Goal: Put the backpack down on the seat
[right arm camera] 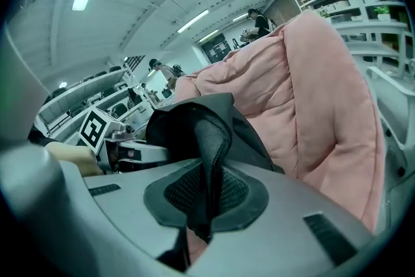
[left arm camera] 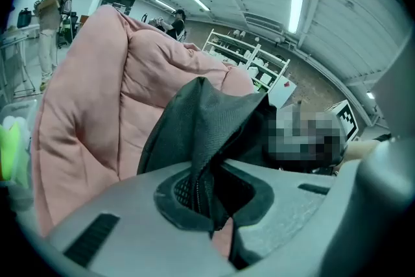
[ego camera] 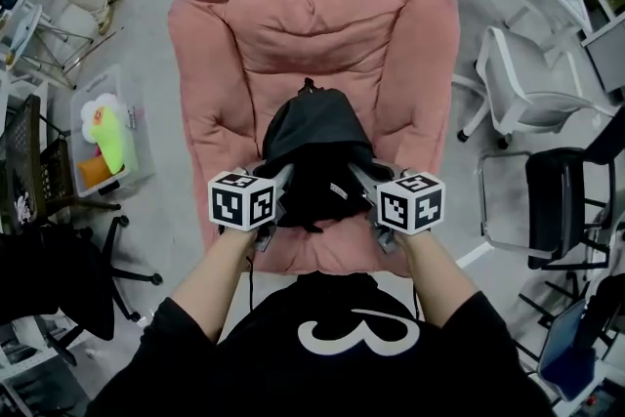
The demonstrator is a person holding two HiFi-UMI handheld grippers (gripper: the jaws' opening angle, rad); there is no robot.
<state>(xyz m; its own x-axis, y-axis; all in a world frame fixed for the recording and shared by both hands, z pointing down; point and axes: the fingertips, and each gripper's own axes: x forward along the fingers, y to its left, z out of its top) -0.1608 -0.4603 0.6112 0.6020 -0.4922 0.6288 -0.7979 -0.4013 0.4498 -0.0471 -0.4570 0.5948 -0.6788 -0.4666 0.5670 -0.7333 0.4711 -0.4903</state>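
A black backpack (ego camera: pixel 314 144) hangs over the seat of a pink padded armchair (ego camera: pixel 312 34), its top pointing toward the backrest. My left gripper (ego camera: pixel 276 186) is shut on the backpack's left side, a fold of black mesh fabric (left arm camera: pixel 207 133) pinched between its jaws. My right gripper (ego camera: pixel 361 181) is shut on the right side, clamping a padded mesh strap (right arm camera: pixel 211 146). The pink armchair (left arm camera: pixel 97 100) fills the background of the left gripper view, and the same armchair (right arm camera: pixel 311 100) rises behind the bag in the right gripper view. Whether the bag's bottom touches the cushion is hidden.
A clear bin (ego camera: pixel 107 137) with bright toys stands left of the armchair. A white office chair (ego camera: pixel 532 83) and a black chair (ego camera: pixel 557 200) are at the right; another black chair (ego camera: pixel 59 278) at the lower left. People stand in the background (left arm camera: pixel 52 3).
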